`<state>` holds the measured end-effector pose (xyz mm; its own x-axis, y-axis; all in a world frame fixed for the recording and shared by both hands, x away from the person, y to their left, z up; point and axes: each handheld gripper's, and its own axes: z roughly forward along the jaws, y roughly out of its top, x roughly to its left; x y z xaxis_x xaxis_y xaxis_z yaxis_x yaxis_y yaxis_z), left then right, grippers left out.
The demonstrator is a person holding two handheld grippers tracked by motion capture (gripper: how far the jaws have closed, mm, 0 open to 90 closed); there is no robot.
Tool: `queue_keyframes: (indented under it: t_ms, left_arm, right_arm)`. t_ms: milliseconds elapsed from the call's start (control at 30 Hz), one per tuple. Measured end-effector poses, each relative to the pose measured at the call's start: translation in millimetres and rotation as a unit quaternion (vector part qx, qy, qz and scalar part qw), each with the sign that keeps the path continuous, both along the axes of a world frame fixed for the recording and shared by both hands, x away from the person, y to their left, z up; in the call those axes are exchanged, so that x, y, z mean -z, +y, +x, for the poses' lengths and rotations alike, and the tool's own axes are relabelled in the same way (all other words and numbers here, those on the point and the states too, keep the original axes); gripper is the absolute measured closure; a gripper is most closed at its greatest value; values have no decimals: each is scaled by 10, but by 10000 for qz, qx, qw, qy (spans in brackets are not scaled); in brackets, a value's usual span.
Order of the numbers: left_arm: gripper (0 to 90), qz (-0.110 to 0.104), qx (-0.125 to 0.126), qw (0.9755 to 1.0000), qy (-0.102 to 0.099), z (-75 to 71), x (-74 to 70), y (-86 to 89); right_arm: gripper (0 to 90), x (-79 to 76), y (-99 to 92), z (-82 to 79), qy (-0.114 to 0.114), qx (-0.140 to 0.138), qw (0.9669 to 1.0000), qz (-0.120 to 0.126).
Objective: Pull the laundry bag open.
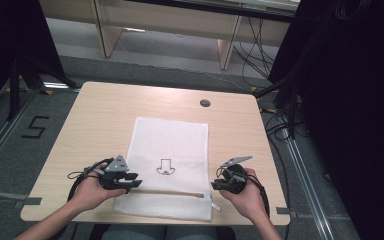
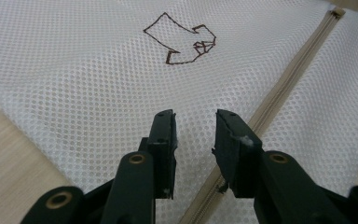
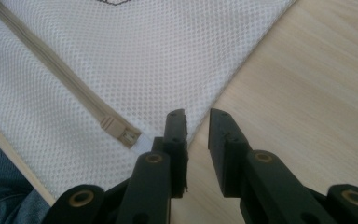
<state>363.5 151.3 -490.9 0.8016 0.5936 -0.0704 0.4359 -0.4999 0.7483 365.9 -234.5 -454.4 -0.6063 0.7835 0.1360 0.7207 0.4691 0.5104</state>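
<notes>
High view: mesh bag [image 1: 172, 150] between both grippers, bare table [image 1: 100, 115] around.

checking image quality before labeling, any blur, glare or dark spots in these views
High view: soft but readable, corners black, even light on the table. Left gripper view: mesh bag sharp, the near jaws slightly soft. Right gripper view: zipper clear, no glare.

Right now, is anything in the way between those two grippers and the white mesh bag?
Nothing visible. The left gripper hangs open right over the mesh bag by its zipper; the right gripper is open at the bag's edge, near the zipper pull.
</notes>
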Motion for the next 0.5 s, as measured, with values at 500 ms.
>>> queue_keyframes:
  t_ms: [500]
  left_arm:
    - [660, -163, 171, 9997, 70, -3, 11, -118]
  right_arm:
    - [723, 26, -46, -46, 578, 17, 9983, 30]
